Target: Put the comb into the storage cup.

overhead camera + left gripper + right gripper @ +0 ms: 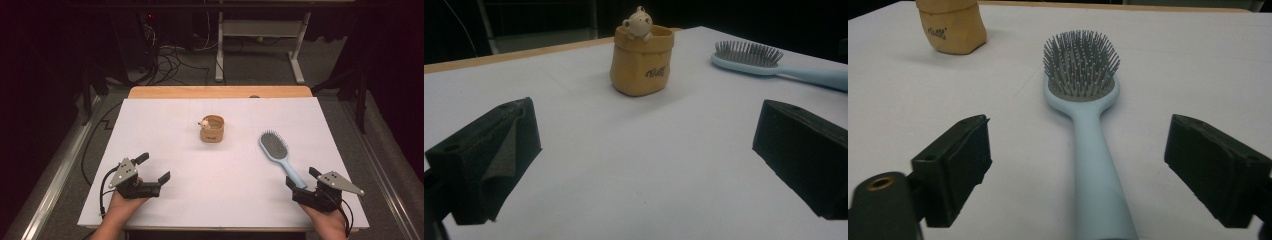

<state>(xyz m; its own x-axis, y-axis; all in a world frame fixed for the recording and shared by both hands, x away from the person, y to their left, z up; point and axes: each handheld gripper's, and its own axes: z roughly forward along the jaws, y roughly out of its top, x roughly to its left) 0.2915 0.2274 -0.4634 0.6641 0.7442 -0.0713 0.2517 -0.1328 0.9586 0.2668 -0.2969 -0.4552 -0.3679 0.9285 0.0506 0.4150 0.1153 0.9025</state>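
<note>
Right gripper view: item one, a pale blue hairbrush [1088, 135], lying bristles-up on the white counter [1198, 60], its handle running straight back between the two fingers [955, 165] of the right gripper [1098, 175]. Those fingers stand wide apart, one on each side of the handle, neither pad touching it; nothing is held. Item two, a small tan pouch-shaped pot [950, 25] with dark lettering, well beyond the fingertips and off to the left of the brush head. High view: right gripper [300, 181] at the near right of the counter, the brush's handle end reaching in between its fingers, the brush head angled away toward the middle; left gripper [152, 167] at the near left, fingers likewise spread wide and empty, well apart from everything. Left gripper view: the tan pot [640, 60], with a little bear figure [638, 22] peeking over its rim, stands upright far ahead, roughly midway between the two fingertips; the brush [764, 62] lies past the right-hand finger. Handling note, by judgement: the step in hand appears to be a grasp of the brush handle. To do it well, keep the handle centred between the pads, lower until they bracket its sides just above the counter, close squarely across the narrow width, and avoid the bristles. A grip this far back may let the head droop on lifting.
</note>
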